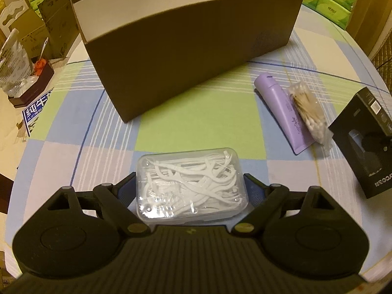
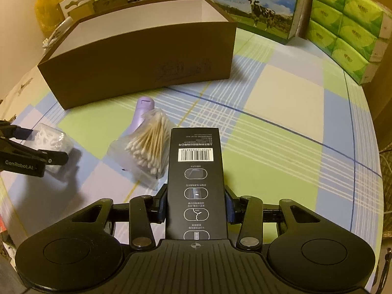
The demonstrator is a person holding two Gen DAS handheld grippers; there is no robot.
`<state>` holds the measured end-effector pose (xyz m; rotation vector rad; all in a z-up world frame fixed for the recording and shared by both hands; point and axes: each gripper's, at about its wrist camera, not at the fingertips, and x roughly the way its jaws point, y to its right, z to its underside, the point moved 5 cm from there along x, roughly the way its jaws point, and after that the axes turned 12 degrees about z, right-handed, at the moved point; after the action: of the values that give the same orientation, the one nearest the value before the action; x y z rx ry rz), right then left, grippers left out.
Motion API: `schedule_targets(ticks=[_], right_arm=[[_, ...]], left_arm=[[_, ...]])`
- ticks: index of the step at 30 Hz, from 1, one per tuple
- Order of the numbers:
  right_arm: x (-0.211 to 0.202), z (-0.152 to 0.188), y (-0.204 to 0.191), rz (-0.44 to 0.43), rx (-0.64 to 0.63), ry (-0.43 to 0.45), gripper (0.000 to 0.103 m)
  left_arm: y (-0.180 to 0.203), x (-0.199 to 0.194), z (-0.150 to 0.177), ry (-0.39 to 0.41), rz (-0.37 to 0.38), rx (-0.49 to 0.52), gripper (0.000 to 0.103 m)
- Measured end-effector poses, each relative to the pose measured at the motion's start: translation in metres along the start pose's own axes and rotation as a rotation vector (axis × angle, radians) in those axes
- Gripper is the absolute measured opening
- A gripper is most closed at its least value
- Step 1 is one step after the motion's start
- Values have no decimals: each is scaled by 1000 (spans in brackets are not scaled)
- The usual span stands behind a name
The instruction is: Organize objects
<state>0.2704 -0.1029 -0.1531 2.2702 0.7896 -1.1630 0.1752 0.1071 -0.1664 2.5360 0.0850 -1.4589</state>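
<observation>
My left gripper (image 1: 191, 186) is shut on a clear plastic case of white floss picks (image 1: 191, 183), held low over the checked tablecloth. The case also shows in the right wrist view (image 2: 52, 144), between the left gripper's fingers (image 2: 52, 158). My right gripper (image 2: 196, 203) is shut on a tall black product box (image 2: 196, 178), which shows at the right edge of the left wrist view (image 1: 367, 142). A purple tube (image 1: 281, 112) lies under a bag of cotton swabs (image 1: 308, 112), (image 2: 149, 149). The open brown cardboard box (image 1: 186, 56), (image 2: 137, 58) stands behind them, white inside.
A milk carton box (image 2: 259, 7) and stacked green tissue packs (image 2: 348, 29) stand at the back right. Small cardboard boxes and a dark tray of clutter (image 1: 31, 78) sit at the left. The round table's edge (image 2: 377, 147) curves on the right.
</observation>
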Motion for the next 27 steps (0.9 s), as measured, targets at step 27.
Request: schedule_targets(ticks=[27], right_arm=[[-73,-85,11,-158,77,184,41]], left_arm=[[-3,-91,-52,176,82,69,86]])
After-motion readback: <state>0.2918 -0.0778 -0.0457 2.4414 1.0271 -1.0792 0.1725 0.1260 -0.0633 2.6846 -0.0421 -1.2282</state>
